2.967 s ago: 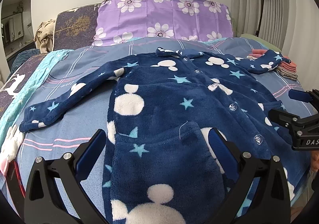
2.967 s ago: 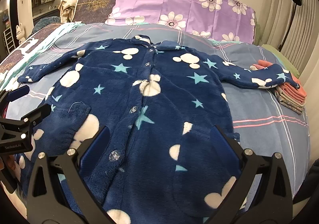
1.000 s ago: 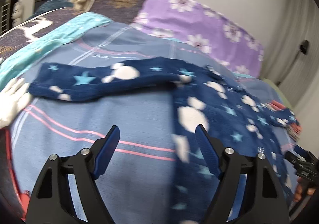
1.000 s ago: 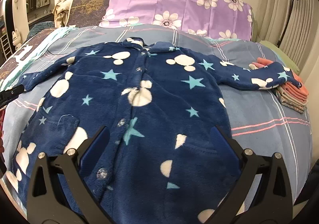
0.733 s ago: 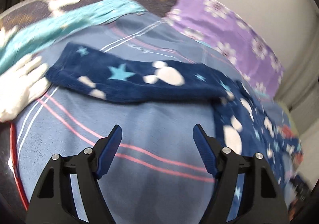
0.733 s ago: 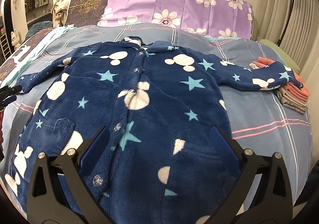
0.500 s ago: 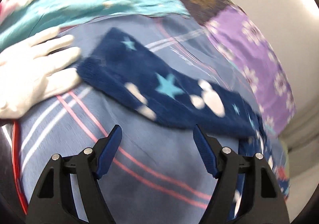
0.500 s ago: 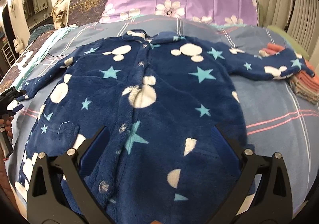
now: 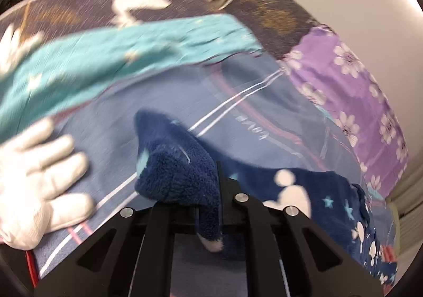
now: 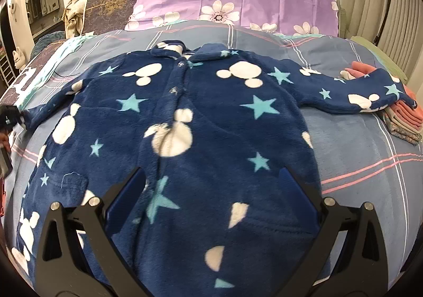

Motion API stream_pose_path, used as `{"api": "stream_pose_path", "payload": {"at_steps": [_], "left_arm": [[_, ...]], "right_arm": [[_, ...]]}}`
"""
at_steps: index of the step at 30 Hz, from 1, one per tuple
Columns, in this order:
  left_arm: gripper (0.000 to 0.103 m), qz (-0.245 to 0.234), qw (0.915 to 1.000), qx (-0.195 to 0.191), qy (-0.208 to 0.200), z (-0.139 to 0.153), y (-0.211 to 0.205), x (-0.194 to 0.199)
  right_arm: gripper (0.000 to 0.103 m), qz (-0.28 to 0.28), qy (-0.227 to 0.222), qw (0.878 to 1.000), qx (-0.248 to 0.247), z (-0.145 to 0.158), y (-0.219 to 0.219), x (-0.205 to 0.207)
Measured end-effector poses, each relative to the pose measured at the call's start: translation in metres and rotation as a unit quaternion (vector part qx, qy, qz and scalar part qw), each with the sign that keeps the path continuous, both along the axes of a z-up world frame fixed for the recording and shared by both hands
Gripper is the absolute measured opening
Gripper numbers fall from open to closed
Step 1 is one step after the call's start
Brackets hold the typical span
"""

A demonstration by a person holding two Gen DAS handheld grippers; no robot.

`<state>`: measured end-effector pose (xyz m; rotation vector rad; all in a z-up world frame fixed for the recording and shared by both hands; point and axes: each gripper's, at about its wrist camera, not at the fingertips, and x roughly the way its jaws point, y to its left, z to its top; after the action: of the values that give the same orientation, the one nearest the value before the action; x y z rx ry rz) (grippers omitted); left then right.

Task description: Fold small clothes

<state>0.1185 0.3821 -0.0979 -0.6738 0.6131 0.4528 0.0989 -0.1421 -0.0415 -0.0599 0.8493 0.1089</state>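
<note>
At the bed's (image 10: 370, 143) left edge, the left hand-held gripper (image 9: 211, 191) pinched the spread fleece coat's (image 10: 211, 125) cuff (image 9: 179, 178) shallowly, so it might slip, while the right hand-held gripper (image 10: 211, 191) hovered wide.

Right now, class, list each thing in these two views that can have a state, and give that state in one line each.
left gripper: shut on the sleeve cuff.
right gripper: open, holding nothing, above the robe's lower front.
fleece robe: spread flat on the bed, buttoned.
sleeve cuff: pinched, bunched.
other sleeve: stretched out, end resting on the folded clothes.
folded clothes: stacked.
</note>
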Motion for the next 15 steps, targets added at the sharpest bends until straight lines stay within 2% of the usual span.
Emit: {"api": "stream_pose_path", "payload": {"at_steps": [4,7,11,13,15], "left_arm": [[0.008,-0.057,0.9965,0.047,-0.04,0.055,-0.041,0.026],[0.008,-0.115,0.9878,0.074,-0.073,0.096,-0.088,0.052],[0.008,-0.233,0.9605,0.1,-0.115,0.133,-0.184,0.083],[0.009,-0.295,0.9407,0.108,-0.129,0.136,-0.24,0.095],[0.009,-0.344,0.9232,0.11,-0.133,0.127,-0.288,0.1]], "right_arm": [[0.101,-0.014,-0.003,1.0,0.014,-0.001,-0.015,0.004],[0.101,-0.027,-0.005,0.999,0.025,-0.002,-0.026,0.007],[0.101,-0.045,-0.008,0.998,0.034,-0.003,-0.043,0.009],[0.101,-0.057,-0.01,0.998,0.034,-0.003,-0.053,0.01],[0.101,-0.071,-0.01,0.997,0.036,-0.005,-0.064,0.011]]}}
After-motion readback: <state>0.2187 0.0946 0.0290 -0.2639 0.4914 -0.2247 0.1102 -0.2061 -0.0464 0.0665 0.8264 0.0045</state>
